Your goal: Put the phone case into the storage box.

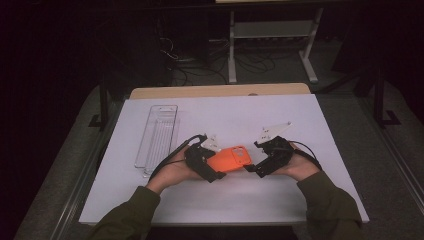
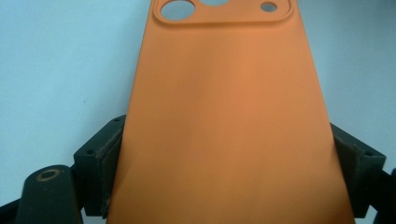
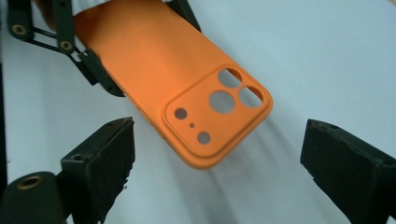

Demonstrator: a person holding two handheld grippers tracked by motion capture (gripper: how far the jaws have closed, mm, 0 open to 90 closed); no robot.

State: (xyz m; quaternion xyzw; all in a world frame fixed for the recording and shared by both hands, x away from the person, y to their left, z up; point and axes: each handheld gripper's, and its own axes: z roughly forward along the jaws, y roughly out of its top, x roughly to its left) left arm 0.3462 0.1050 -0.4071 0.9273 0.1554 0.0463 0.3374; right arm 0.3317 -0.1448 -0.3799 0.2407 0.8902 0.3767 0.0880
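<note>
- Pickup done — the left gripper [image 1: 216, 170] is clamped on the long edges of the orange silicone phone case [image 2: 224, 121], held above the white table [image 1: 300, 115].
- Handover left, I judge: right gripper [image 3: 217, 163] with jaws apart, flanking the camera-cutout end, no contact yet.
- Clear plastic tray [image 1: 157, 132] sits apart — untouched.

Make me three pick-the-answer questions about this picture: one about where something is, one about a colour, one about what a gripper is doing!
1. Where is the clear tray?
A. left of the grippers
B. right of them
C. under the case

2. What colour is the phone case?
A. blue
B. orange
C. green

3. What is the right gripper doing?
A. squeezing the case
B. open, near the case's camera end
C. holding the tray

Answers:
1 A: the high view shows it on the table's left.
2 B: it is orange in each view.
3 B: its jaws stand apart, touching nothing, while the left gripper clamps the case.
</note>
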